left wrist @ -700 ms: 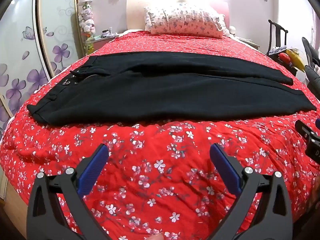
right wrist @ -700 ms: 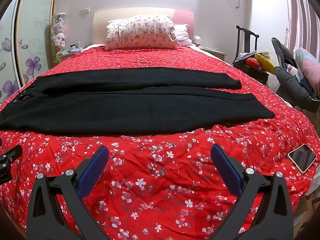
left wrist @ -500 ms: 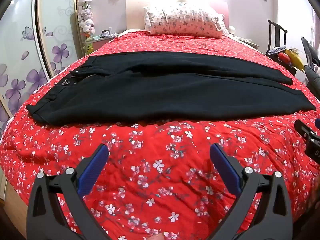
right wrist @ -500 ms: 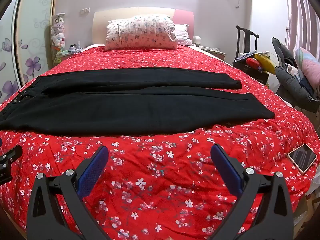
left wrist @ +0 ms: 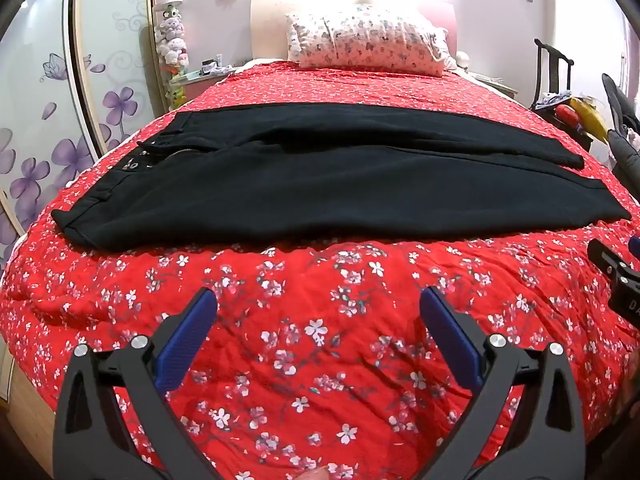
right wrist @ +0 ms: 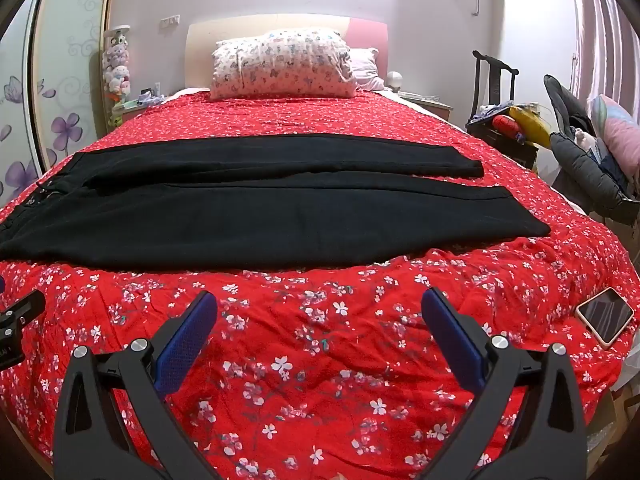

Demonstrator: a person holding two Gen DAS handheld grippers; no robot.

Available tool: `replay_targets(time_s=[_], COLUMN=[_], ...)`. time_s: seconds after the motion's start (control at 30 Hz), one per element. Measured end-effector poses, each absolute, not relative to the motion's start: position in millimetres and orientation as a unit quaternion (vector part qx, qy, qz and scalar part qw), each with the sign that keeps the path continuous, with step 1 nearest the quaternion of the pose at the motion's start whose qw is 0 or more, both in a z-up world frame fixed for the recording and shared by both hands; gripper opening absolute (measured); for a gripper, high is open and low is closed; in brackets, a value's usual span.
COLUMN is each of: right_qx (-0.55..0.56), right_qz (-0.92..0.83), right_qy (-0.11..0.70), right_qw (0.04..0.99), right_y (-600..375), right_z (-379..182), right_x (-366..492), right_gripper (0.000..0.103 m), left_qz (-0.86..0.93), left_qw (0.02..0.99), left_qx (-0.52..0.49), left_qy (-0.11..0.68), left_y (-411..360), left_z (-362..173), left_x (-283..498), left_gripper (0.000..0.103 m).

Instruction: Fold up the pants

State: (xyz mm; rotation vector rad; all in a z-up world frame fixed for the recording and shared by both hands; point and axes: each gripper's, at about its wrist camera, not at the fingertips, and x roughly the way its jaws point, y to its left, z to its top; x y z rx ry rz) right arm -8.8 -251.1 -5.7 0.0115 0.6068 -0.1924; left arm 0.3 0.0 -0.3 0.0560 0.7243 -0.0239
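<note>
Black pants (left wrist: 320, 184) lie flat across the red flowered bed (left wrist: 320, 344), waistband at the left, both legs running to the right. They also show in the right wrist view (right wrist: 280, 208). My left gripper (left wrist: 318, 304) is open and empty, above the bedspread in front of the pants. My right gripper (right wrist: 319, 304) is open and empty, also short of the pants' near edge. The right gripper's body shows at the right edge of the left wrist view (left wrist: 618, 276).
A phone (right wrist: 605, 315) lies on the bed's right front corner. A patterned pillow (right wrist: 282, 64) sits at the headboard. A chair with clothes and toys (right wrist: 560, 140) stands right of the bed. A flowered wardrobe door (left wrist: 48, 120) is at the left.
The left wrist view has shifted very slightly; the pants and both open grippers are otherwise as before.
</note>
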Motion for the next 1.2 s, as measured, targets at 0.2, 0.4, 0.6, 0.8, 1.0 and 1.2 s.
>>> replay_targets(time_s=[0.2,0.4,0.6,0.8,1.0,1.2], right_qx=[0.005,0.006,0.005,0.005,0.005,0.006], right_qz=[-0.095,-0.095,-0.095,-0.095,-0.095,-0.095], right_qy=[0.299,0.299,0.299,0.3,0.3,0.3], right_qw=[0.95,0.95,0.949,0.949,0.949,0.949], right_y=[-250.7,-250.6,-250.4,-250.4,-250.4,-250.7], right_z=[-5.9,-6.1,-6.4,-6.7,-7.0,-7.0], right_x=[-8.7,-8.3,-8.0,-7.7,-7.3,-8.3], right_gripper=[0.102,0.102,0.102,0.102,0.102,0.102], left_qz=[-0.012,-0.012,-0.013,-0.013,-0.012,-0.012], left_qw=[0.935,0.935,0.934,0.934,0.934,0.934], left_qx=[0.027,0.027,0.025,0.024,0.024,0.024], left_qy=[0.355,0.354,0.356,0.356,0.356,0.356], left_y=[-3.4,-3.2,-5.7,-7.4,-7.5,-8.5], left_z=[0.6,0.6,-0.2,0.7,0.7,0.7], left_x=[0.0,0.1,-0.1,-0.5,-0.5,-0.3], left_gripper=[0.101,0.101,0.101,0.101,0.101,0.101])
